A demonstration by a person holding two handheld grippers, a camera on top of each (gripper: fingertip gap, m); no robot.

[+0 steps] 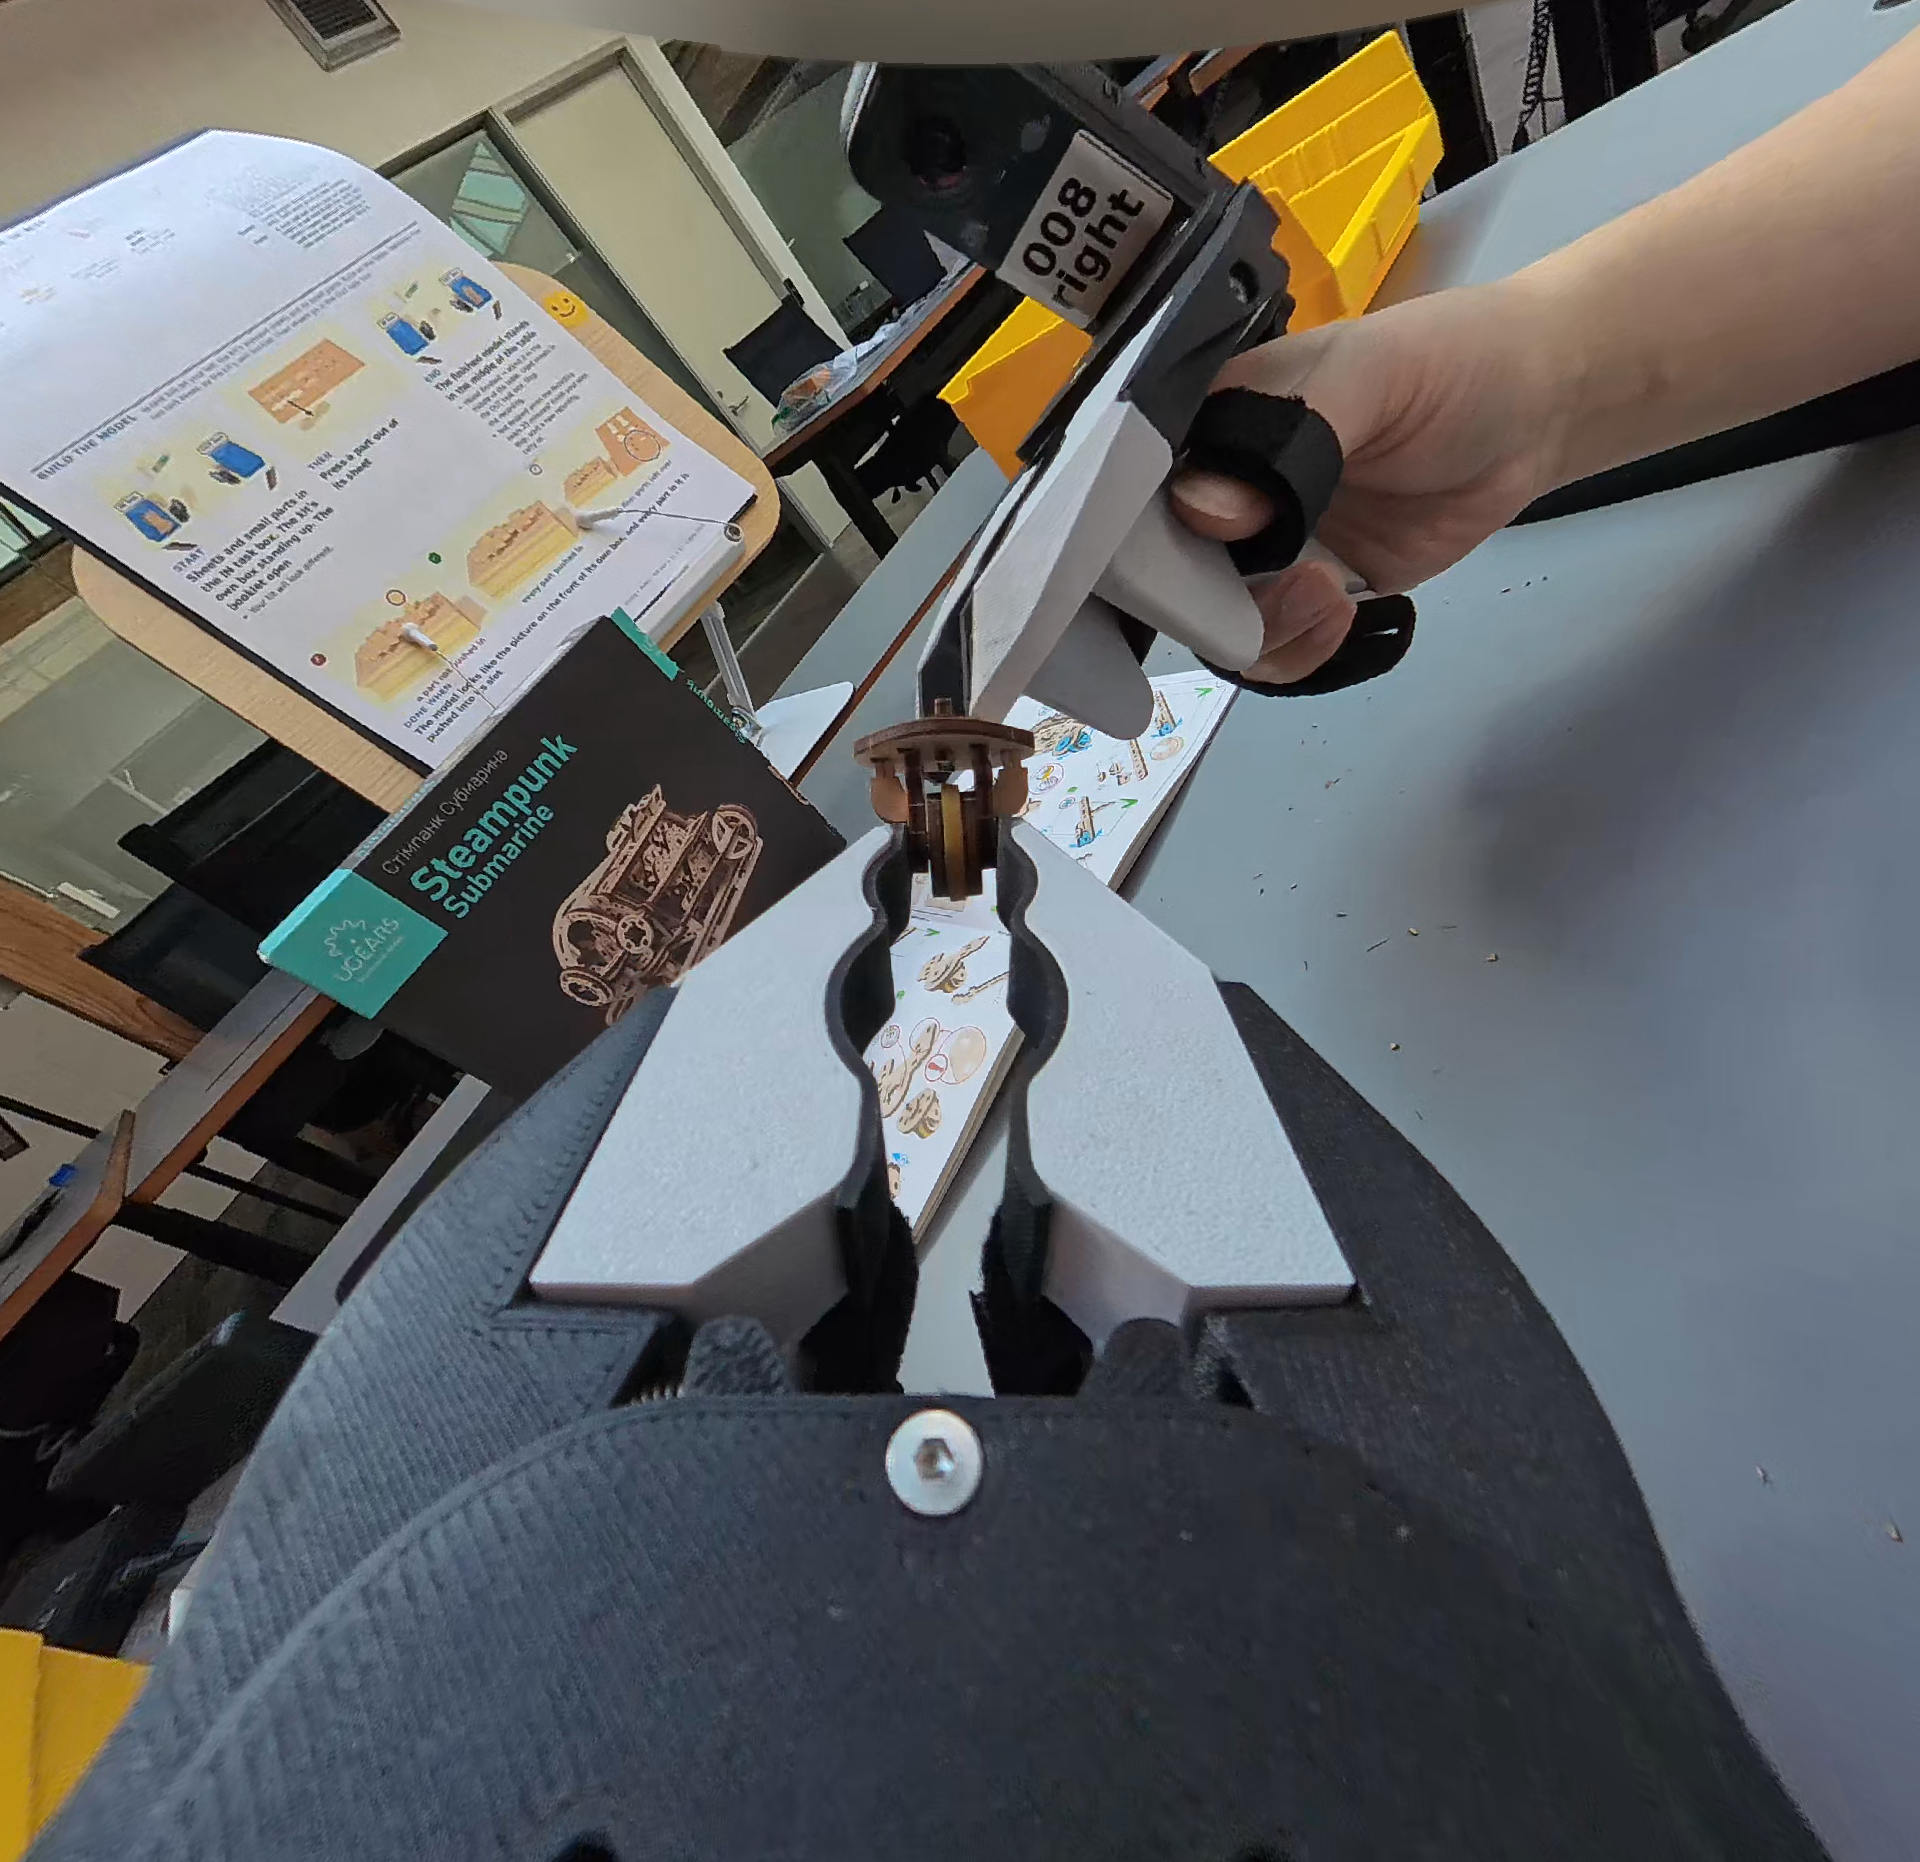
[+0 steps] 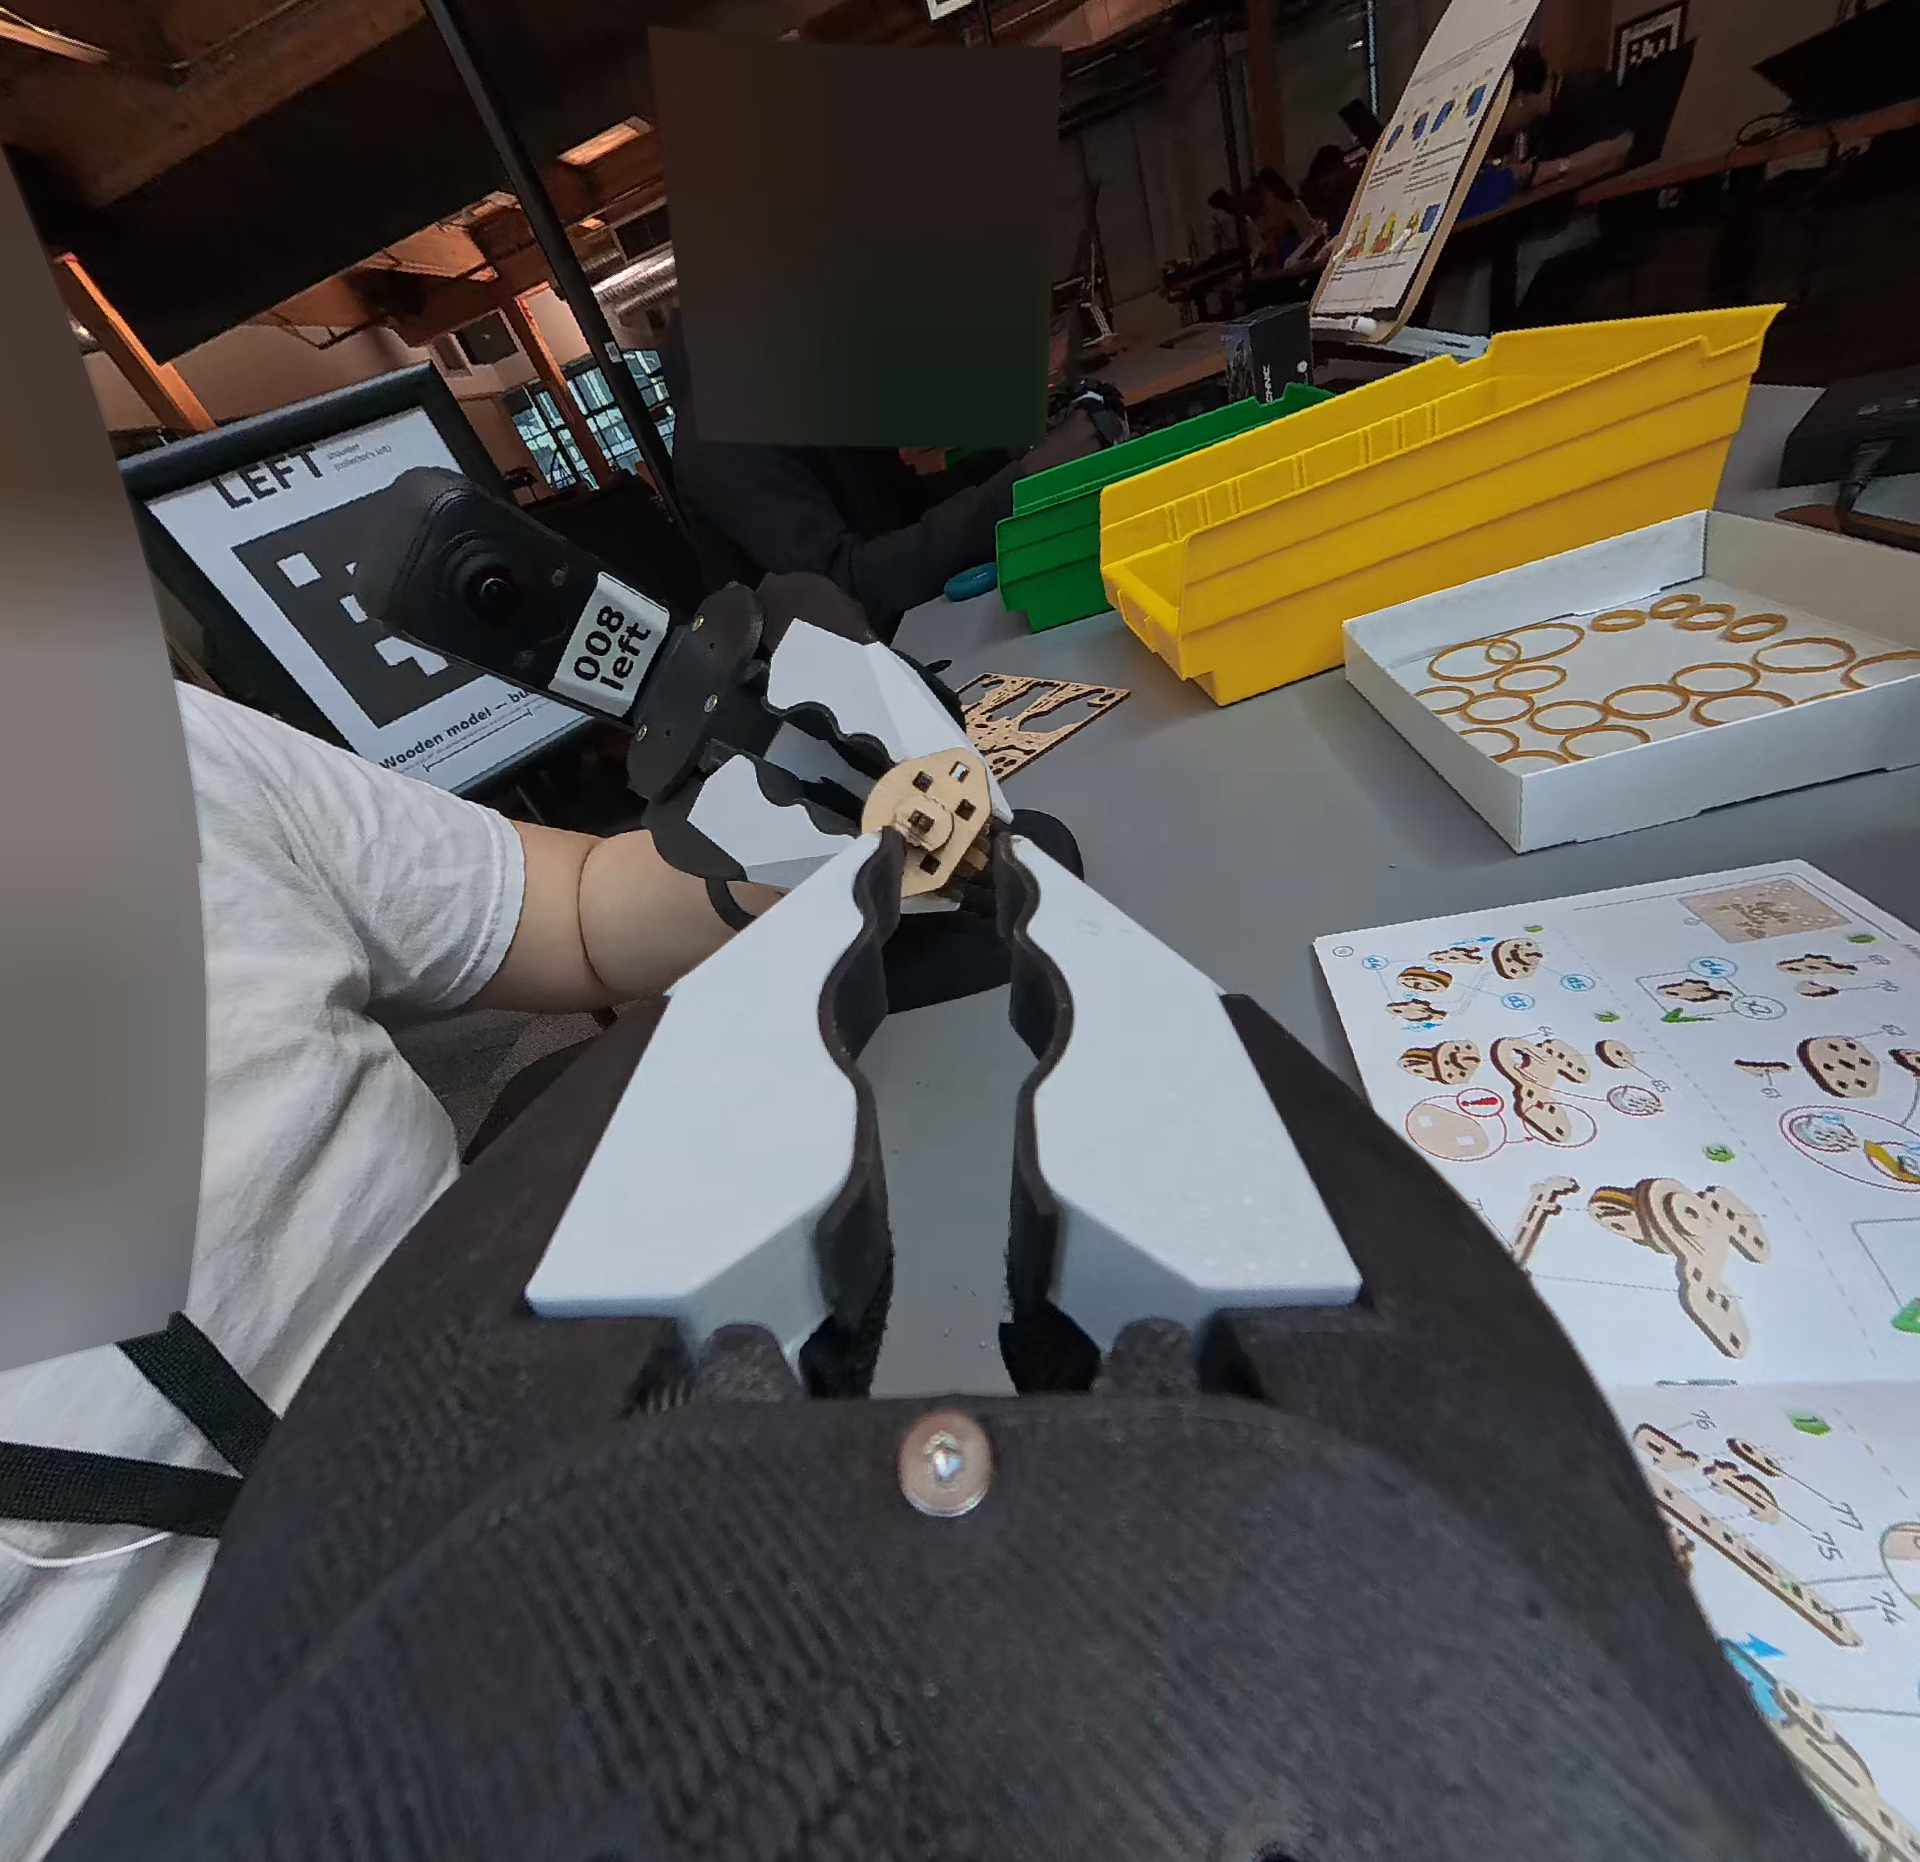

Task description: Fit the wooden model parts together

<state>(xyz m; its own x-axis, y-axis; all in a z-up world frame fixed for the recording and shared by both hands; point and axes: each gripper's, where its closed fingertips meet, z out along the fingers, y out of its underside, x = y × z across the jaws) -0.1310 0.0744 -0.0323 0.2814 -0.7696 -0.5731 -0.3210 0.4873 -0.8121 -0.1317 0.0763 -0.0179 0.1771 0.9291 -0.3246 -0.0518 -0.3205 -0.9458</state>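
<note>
Above the grey tabletop [image 2: 1195, 804], held in the air between both tools, sat the wooden sub-assembly [image 1: 943, 794]. The left gripper [image 1: 948, 856] had its fingers clamped on the stacked lower pieces; the right gripper [image 2: 940, 846], coming in from twelve o'clock, pinched the slotted disc [image 2: 920, 810] on top. So a cluster was already joined, by the look of it. Plenty remained: a cut sheet [image 2: 1029, 716] lay at ten o'clock of the white tray of rings [image 2: 1621, 773].
</note>
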